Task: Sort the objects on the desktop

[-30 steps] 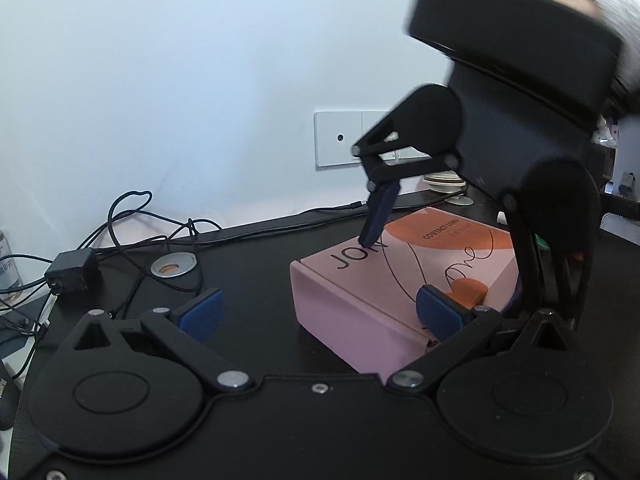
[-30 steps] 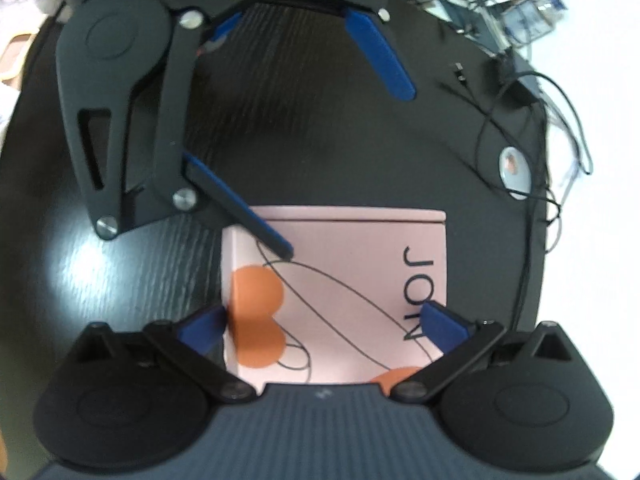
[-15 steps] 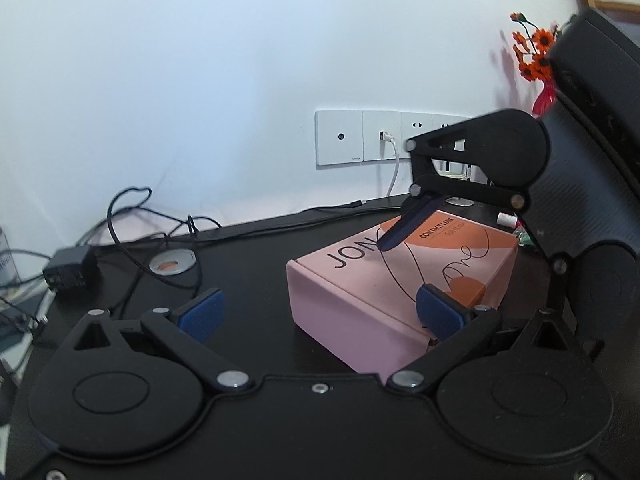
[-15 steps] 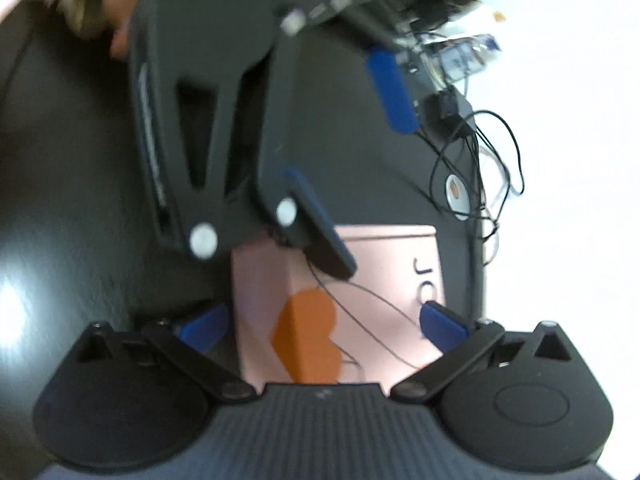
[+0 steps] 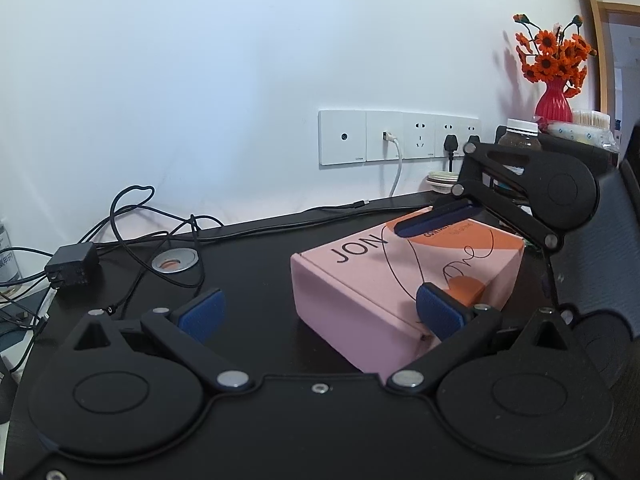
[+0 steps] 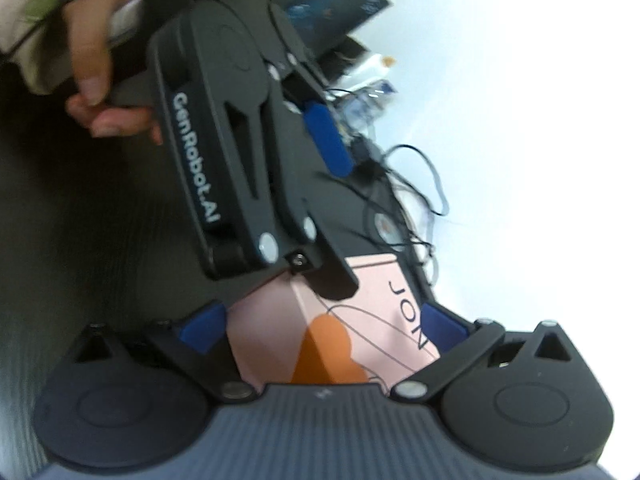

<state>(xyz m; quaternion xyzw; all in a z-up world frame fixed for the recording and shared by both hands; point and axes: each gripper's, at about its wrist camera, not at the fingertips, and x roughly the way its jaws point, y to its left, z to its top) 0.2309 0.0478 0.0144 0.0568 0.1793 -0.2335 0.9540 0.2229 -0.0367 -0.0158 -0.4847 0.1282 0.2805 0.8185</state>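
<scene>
On the black surface sits a shut pink box, contents hidden. Both grippers' fingers are spread: left gripper at its near corner, right gripper straddling it. Cables crowd the far-left edge.

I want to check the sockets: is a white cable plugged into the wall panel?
Yes, in the left wrist view a white cable hangs from a port in the wall panel.

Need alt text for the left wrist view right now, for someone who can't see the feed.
A pink box printed "JON" sits on a black desk, with the open left gripper low in front of it. The right gripper reaches in from the right, one blue finger over the lid. Behind: tangled cables, wall sockets, orange flowers.
</scene>
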